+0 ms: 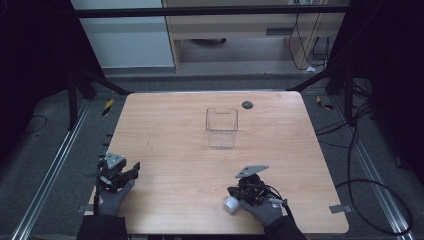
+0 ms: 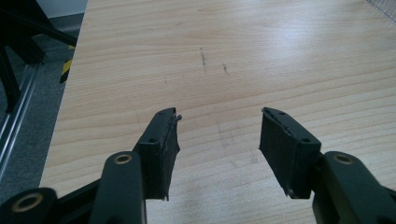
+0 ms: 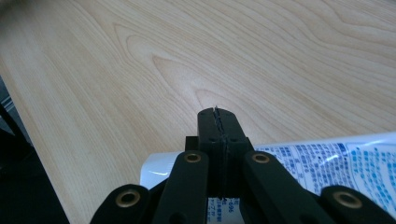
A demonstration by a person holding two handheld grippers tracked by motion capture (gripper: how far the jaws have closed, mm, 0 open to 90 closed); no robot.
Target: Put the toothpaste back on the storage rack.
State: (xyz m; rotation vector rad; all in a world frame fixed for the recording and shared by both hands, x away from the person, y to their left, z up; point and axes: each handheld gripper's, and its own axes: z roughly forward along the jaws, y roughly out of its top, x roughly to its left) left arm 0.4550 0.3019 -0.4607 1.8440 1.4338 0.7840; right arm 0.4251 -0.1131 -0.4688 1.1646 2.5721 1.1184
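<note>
My left gripper (image 1: 134, 167) (image 2: 219, 121) rests near the table's front left edge, jaws wide apart over bare wood with nothing between them. At the front right, a gloved hand holds my right gripper (image 1: 232, 192) (image 3: 217, 112), its jaws pressed together. A white packet with blue print (image 3: 322, 165) (image 1: 231, 204) lies under that gripper, showing on both sides of the jaws. Whether the jaws pinch any of it is hidden. A clear plastic container (image 1: 221, 127) stands upright and empty at the table's middle, far from both grippers.
A small black disc (image 1: 247, 104) lies near the wooden table's (image 1: 180, 150) far edge, behind the container. Metal rails and cables run along the floor on both sides. A few dark scuff marks (image 2: 203, 60) sit ahead of the left gripper.
</note>
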